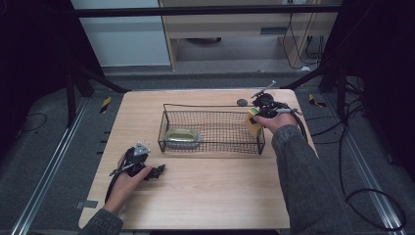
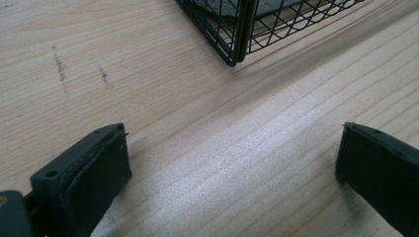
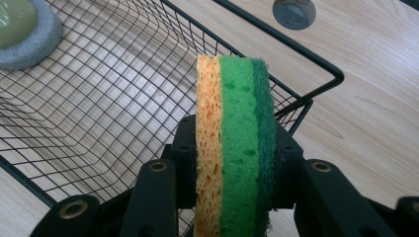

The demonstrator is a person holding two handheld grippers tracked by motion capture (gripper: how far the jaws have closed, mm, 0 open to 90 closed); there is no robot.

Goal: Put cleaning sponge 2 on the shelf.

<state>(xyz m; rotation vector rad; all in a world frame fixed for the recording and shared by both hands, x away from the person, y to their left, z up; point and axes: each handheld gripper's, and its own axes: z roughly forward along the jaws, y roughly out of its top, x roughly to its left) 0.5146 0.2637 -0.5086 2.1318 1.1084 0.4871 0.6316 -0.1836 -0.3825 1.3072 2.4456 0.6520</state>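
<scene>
Wooden table (image 1: 205, 196) is sitting on a grey floor, with a desk and cables behind it. Nearest the person, the left gripper (image 1: 157, 171) is resting on the wood just in front of the basket's (image 1: 164, 128) near left corner, its jaws standing spread with nothing between them. Farther back, the right gripper (image 3: 232, 168) is pinching a sponge (image 3: 236, 148) edge-up, orange layer to one side, green layers to the other, and is holding it over the basket's right end. Inside the basket, at its left end, a soap dish (image 1: 182, 137) is lying. Beyond the basket, a round grey hole (image 3: 294, 12) is showing in the tabletop.
</scene>
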